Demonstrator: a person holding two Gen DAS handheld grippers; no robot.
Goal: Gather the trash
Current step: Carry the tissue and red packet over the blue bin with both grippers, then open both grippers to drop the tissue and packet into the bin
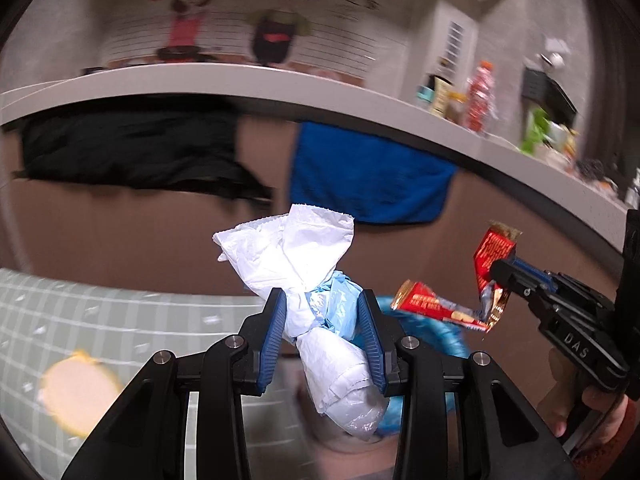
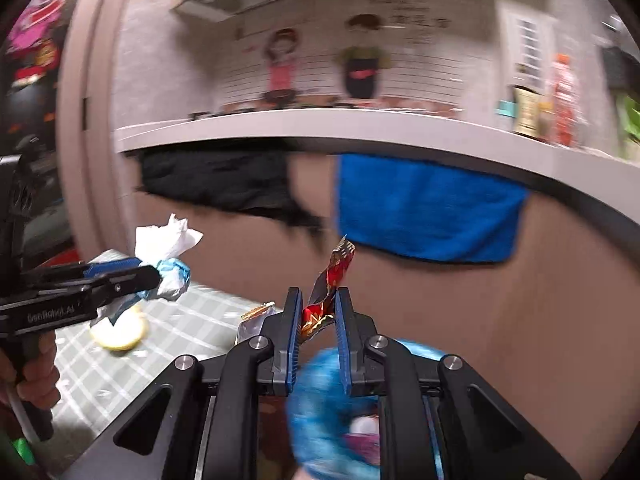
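Wrist views — perhaps counter-facing point(image 1: 240, 80), close

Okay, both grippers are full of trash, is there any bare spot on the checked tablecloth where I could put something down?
Yes: the checked tablecloth is bare around the yellow round thing, left of the left gripper with its white and blue wad. It is crowded to the right, where the blue-lined bin sits under the right gripper and red wrapper.

Black tongs point(image 1: 323, 334) w/ ribbed blue pads, silver screws ("DAS" lettering).
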